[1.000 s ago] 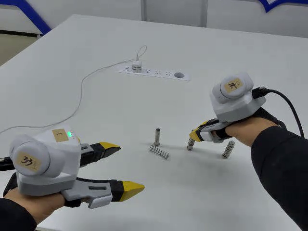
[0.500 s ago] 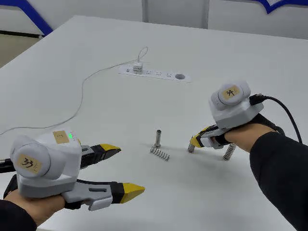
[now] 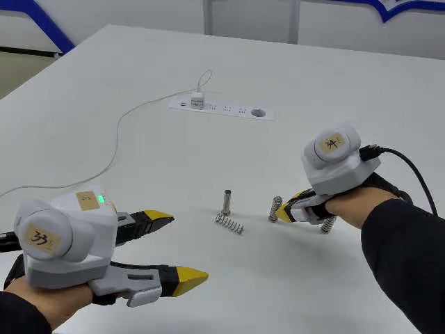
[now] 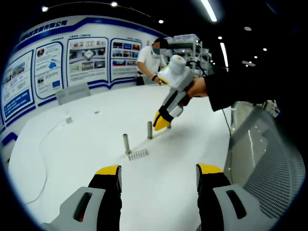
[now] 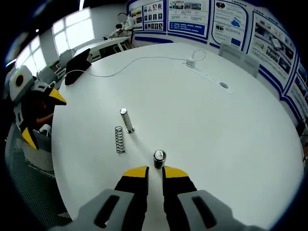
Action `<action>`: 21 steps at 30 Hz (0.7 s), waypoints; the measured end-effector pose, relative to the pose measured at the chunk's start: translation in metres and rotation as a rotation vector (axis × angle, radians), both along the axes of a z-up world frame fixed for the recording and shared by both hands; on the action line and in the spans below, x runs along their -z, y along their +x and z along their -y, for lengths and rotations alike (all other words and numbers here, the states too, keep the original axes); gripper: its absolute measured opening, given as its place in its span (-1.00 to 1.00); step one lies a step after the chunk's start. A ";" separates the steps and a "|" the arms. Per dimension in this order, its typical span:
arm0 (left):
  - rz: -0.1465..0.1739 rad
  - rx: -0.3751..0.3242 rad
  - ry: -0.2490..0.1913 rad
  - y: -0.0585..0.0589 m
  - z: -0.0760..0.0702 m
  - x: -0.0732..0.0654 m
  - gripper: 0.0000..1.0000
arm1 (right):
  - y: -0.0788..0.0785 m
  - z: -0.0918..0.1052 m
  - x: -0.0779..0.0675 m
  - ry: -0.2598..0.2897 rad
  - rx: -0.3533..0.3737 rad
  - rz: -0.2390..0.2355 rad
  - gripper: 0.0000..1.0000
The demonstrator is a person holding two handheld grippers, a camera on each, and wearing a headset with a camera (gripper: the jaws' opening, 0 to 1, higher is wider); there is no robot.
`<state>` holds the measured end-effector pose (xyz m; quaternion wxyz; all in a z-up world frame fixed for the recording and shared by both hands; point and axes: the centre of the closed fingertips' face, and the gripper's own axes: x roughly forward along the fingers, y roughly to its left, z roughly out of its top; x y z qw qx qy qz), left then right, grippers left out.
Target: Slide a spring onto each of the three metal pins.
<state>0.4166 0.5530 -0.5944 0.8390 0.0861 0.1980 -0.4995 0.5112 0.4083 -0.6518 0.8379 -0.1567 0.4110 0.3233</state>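
Note:
A bare metal pin (image 3: 227,202) stands upright mid-table, and a loose spring (image 3: 229,223) lies just in front of it. To its right stands a pin wearing a spring (image 3: 275,208). Another sprung pin (image 3: 329,223) is partly hidden behind my right gripper (image 3: 284,213). That gripper is low, its yellow tips together just beside the nearer sprung pin (image 5: 159,159), holding nothing (image 5: 155,173). My left gripper (image 3: 177,247) hovers at the near left, jaws wide open and empty (image 4: 159,171), facing the bare pin (image 4: 126,143) and the loose spring (image 4: 139,154).
A white power strip (image 3: 222,108) with a plug and a thin cable (image 3: 118,132) lies further back on the white table (image 3: 139,160). A person (image 4: 149,62) stands behind the table. A mesh chair back (image 4: 260,159) is near the table's edge.
My right gripper has come down from above the sprung pin to table height beside it. The left gripper has barely moved.

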 end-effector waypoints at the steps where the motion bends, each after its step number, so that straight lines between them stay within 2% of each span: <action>1: 0.001 0.000 -0.001 0.000 0.000 0.000 0.28 | -0.002 -0.001 0.001 0.001 -0.002 -0.001 -0.76; 7: 0.002 0.000 -0.002 0.000 0.000 0.000 0.28 | -0.013 -0.009 0.003 0.000 -0.024 -0.006 -0.76; 13: 0.003 0.002 -0.003 0.000 0.000 0.000 0.28 | -0.023 -0.029 0.000 0.008 -0.068 -0.001 -0.76; 21: 0.004 0.000 -0.003 0.001 -0.001 0.000 0.28 | -0.025 -0.053 -0.003 0.016 -0.126 0.010 -0.75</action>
